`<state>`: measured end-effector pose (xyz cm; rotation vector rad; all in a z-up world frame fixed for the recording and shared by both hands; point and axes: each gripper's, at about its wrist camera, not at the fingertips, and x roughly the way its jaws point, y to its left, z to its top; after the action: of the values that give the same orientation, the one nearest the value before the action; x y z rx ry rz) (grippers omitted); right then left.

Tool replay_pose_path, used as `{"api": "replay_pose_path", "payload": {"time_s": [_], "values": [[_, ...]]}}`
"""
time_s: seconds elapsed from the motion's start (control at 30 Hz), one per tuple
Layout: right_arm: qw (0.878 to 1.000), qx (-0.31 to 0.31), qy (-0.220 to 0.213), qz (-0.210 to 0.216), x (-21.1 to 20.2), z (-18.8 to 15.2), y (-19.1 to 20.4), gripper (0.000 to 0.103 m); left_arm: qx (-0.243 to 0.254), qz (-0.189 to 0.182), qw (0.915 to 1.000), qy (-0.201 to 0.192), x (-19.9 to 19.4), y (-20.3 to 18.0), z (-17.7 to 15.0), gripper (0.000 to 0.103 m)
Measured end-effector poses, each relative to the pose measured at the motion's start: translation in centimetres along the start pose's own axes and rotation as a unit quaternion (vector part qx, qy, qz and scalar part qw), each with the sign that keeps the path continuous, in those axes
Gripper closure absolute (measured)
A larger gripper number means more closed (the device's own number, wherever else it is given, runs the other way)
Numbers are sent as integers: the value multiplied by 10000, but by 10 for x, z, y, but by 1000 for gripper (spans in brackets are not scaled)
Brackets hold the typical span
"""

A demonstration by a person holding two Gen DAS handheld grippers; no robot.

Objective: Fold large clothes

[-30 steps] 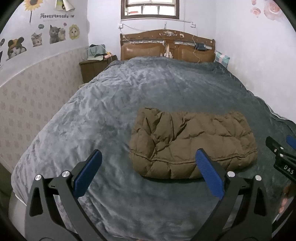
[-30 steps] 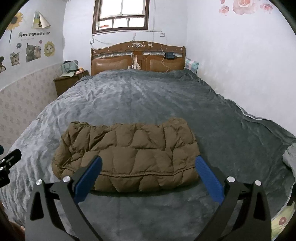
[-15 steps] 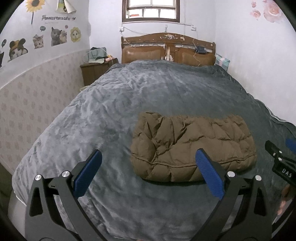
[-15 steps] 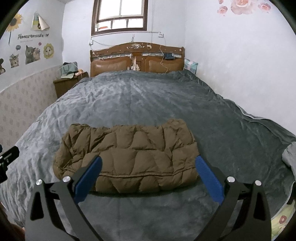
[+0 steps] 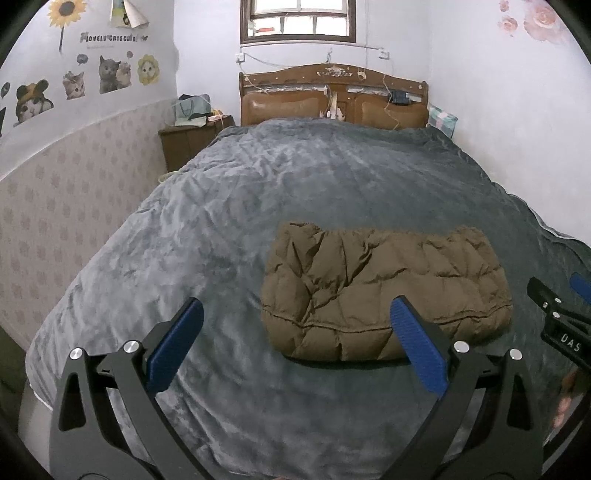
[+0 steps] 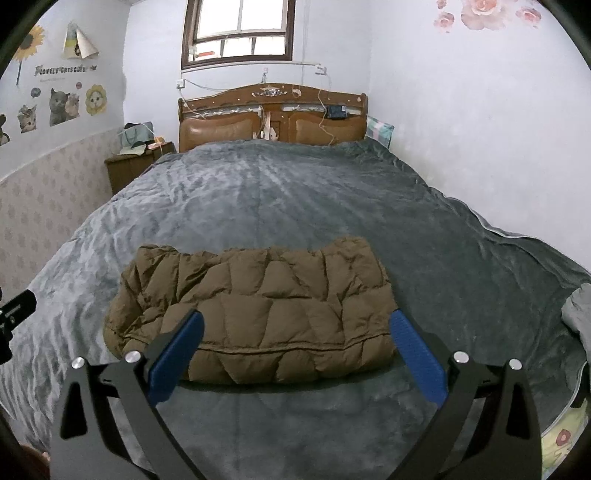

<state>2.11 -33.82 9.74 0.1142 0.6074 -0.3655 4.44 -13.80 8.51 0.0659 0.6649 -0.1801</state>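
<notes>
Grey blanket (image 5: 229, 236) covers the bed from the bottom edge up to the wooden headboard (image 6: 273, 118) at upper centre. Folded into a puffy brown block, the jacket (image 6: 258, 314) lies at centre frame. My left gripper (image 5: 295, 339) and my right gripper (image 6: 295, 341) hover spread wide before it, grasping nothing.

Brown quilted jacket (image 6: 255, 314); grey blanket (image 6: 295, 206); blue-padded black tools.

grey blanket (image 5: 258, 206) covers bed, wooden headboard (image 5: 332, 96) under window (image 5: 297, 18), nightstand (image 5: 184, 144) left, cat stickers (image 5: 110, 70) on wall
</notes>
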Motion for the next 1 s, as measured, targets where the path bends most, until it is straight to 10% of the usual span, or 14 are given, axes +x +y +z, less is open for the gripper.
{"api": "replay_pose_path", "payload": {"time_s": [1.0], "values": [[9999,107,-62,-49,-3,-2,-3,2,143,0,9998,-160,-9,-14,0,3]]}}
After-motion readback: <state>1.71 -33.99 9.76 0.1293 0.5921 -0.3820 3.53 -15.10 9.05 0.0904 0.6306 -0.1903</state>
